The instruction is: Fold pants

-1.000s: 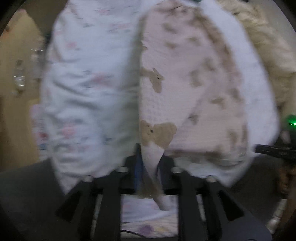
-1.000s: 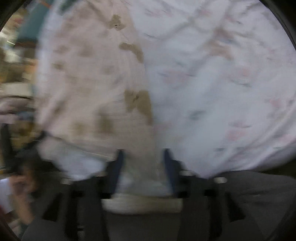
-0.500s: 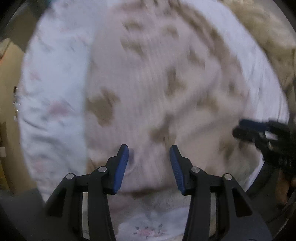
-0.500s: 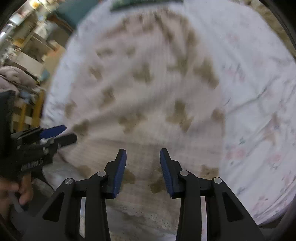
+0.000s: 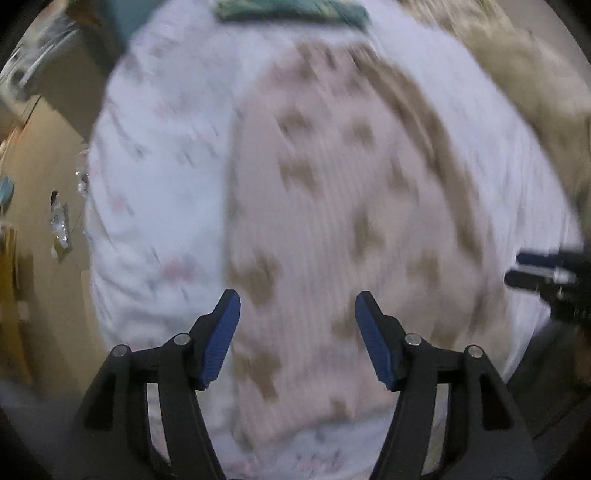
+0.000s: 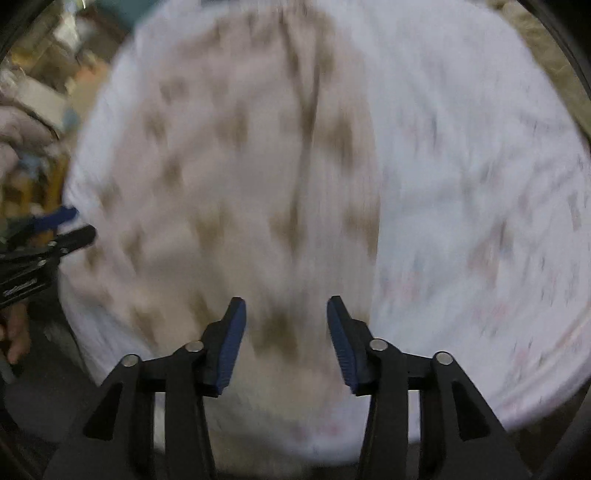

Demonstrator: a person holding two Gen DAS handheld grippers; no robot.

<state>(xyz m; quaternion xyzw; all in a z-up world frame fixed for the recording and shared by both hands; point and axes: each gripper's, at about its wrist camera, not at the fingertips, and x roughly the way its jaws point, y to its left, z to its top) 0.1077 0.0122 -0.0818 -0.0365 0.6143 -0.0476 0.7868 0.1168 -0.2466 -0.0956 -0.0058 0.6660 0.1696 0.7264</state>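
Observation:
Pale pink pants with brown bear prints (image 5: 332,229) lie spread on a white floral sheet (image 5: 159,177); both views are motion-blurred. My left gripper (image 5: 297,314) is open and empty above the pants' near edge. My right gripper (image 6: 284,321) is open and empty above the same pants (image 6: 236,192). The right gripper shows at the right edge of the left wrist view (image 5: 546,273). The left gripper shows at the left edge of the right wrist view (image 6: 48,236).
The sheet (image 6: 480,184) covers a round-looking bed surface. A beige fluffy blanket (image 5: 524,74) lies at the far right. A teal item (image 5: 295,11) sits at the far edge. Wooden floor (image 5: 44,184) lies to the left.
Both grippers held the pants a second ago. They let go, opened wider and pulled back above the pants, which now lie flat on the sheet.

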